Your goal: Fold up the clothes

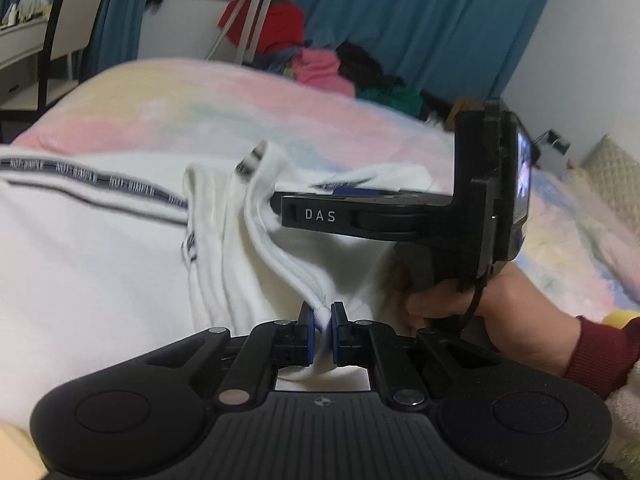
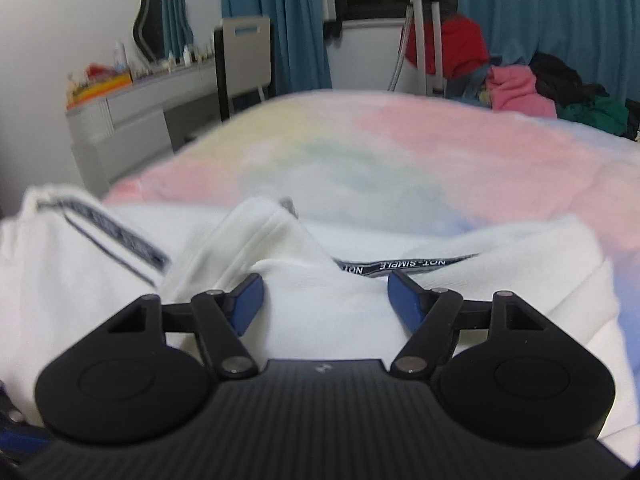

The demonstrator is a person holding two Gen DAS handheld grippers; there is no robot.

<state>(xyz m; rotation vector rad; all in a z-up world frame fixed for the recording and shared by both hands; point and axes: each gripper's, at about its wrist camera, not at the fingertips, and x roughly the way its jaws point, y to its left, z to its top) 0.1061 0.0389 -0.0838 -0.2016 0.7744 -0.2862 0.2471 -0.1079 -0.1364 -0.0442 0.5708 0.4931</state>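
Note:
A white garment (image 1: 100,248) with dark lettered tape trim lies on a pastel blanket. My left gripper (image 1: 323,322) is shut on a ribbed edge of the white garment and lifts a fold of it. My right gripper (image 2: 326,300) is open, its blue pads on either side of a raised hump of the white garment (image 2: 328,312); the lettered tape runs just beyond it. In the left wrist view the right gripper's body (image 1: 400,216) lies over the garment to the right, held by a hand in a dark red sleeve.
The pastel blanket (image 2: 400,148) covers the bed. A pile of red, pink and dark clothes (image 2: 516,80) lies at the far side by a tripod (image 2: 424,28) and blue curtains. A grey dresser (image 2: 132,112) and chair stand at the left.

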